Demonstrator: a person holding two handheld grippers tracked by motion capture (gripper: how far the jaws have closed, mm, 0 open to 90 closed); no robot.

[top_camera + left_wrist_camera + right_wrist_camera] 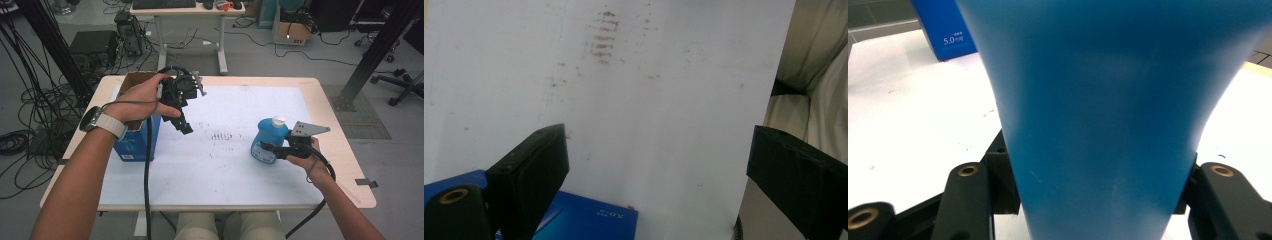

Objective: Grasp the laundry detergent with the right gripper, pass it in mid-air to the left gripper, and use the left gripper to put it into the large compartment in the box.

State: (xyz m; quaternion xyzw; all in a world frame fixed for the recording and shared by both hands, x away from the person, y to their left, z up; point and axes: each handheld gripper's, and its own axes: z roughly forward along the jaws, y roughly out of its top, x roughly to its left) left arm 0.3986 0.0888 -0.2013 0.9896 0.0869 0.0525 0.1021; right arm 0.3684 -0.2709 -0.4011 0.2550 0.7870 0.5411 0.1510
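Right tongs (pixel 267 148): I am gripping the blue bottle (pixel 270 140) low on its body, the jaws closed against both its sides; in the right gripper view the bottle (pixel 1108 115) is filling the space between the jaws.
Blue bottle: it is standing on the right part of the bench (pixel 345 150), on the white sheet (pixel 225 165), with its white cap (pixel 278 120) on top. It is looking upright or slightly tilted; I cannot tell whether its base is resting on the sheet.
Left tongs (pixel 183 125): I am holding them raised over the left middle of the bench, jaws spread wide and gripping nothing, tips pointing down at the sheet. In the left gripper view the jaws are standing far apart with bare white sheet (pixel 664 125) between them.
Blue box (pixel 137 142): it is standing at the left edge of the sheet, under my left hand (pixel 145 97), its top open. It is well apart from the bottle. Its corner (pixel 589 220) is showing low in the left gripper view.
Smudges (pixel 222 135): a patch of dark marks is lying on the sheet between the two tongs.
Watch (pixel 95 120): I am wearing it on my left wrist.
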